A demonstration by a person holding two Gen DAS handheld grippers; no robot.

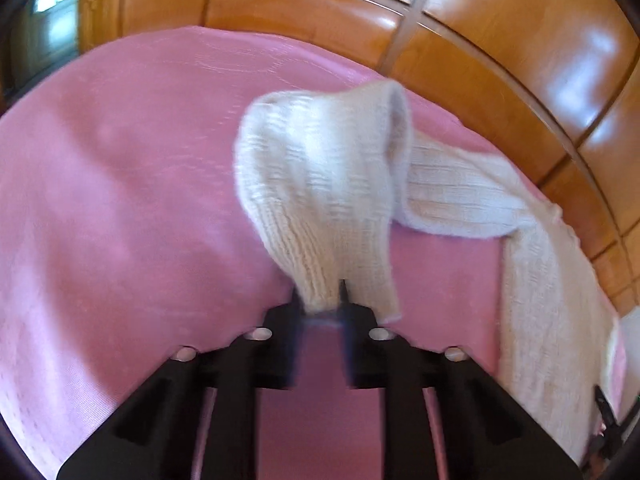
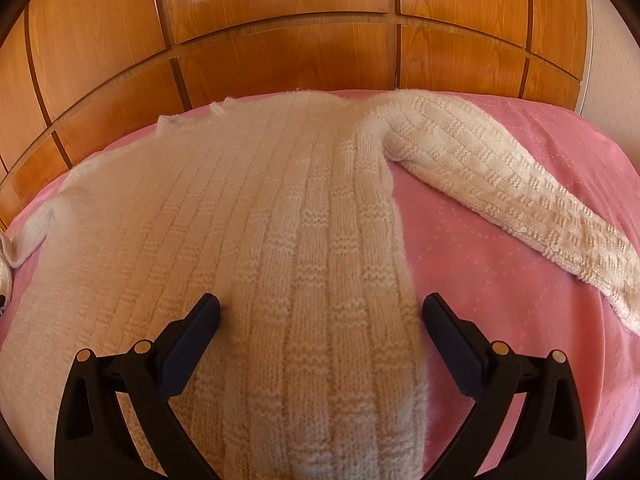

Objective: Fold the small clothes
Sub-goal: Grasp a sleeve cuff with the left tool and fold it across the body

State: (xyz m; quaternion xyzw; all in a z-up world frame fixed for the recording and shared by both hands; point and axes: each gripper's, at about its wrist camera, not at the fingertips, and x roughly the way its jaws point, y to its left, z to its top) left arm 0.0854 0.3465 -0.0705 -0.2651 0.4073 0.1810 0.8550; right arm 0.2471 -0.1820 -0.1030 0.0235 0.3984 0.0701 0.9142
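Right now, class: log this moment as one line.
left gripper: shut on sleeve cuff, lifted | right gripper: open over sweater | pink bedspread

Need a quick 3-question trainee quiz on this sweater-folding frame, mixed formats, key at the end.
1. True or false: the left gripper is shut on the cuff of the sweater's left sleeve.
2. Multiple choice: the right gripper is (A) shut on the hem, (B) open, its fingers straddling the sweater body's right edge, (C) holding the right sleeve.
3. Fill in: the right sleeve lies flat, ungripped, on the ____ bedspread.

Key: 1 true; 2 B; 3 pink.
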